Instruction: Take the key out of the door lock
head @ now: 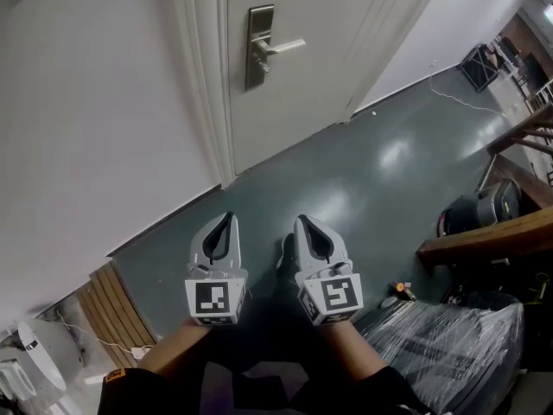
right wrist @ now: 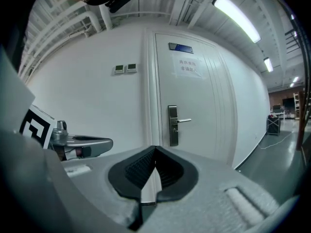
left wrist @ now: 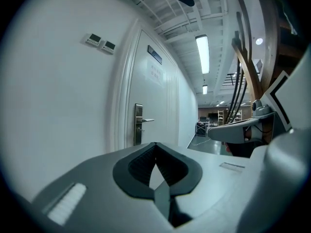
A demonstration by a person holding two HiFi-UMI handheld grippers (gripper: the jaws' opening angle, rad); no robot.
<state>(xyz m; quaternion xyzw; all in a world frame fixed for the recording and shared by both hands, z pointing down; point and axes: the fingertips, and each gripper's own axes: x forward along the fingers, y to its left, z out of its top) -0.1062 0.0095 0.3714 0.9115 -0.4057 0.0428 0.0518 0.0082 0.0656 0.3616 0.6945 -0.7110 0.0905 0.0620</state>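
Observation:
A white door (head: 294, 85) stands shut ahead, with a metal lock plate (head: 258, 46) and a lever handle (head: 283, 47). The same lock plate (right wrist: 173, 125) shows in the right gripper view, and a small dark stub (right wrist: 175, 130) sits just under the lever; it is too small to tell as a key. In the left gripper view the lock plate (left wrist: 138, 124) is seen edge-on. My left gripper (head: 227, 220) and right gripper (head: 305, 224) hang side by side over the floor, well short of the door. Both are shut with nothing between their jaws.
A grey-green floor (head: 363, 188) runs from the door to me. At the right are a wooden stair rail (head: 484, 240), a black pot-like thing (head: 484, 207) and a plastic-wrapped bundle (head: 449, 344). Wooden slats (head: 112, 314) lean at the lower left. Two wall switches (right wrist: 125, 69) sit left of the door.

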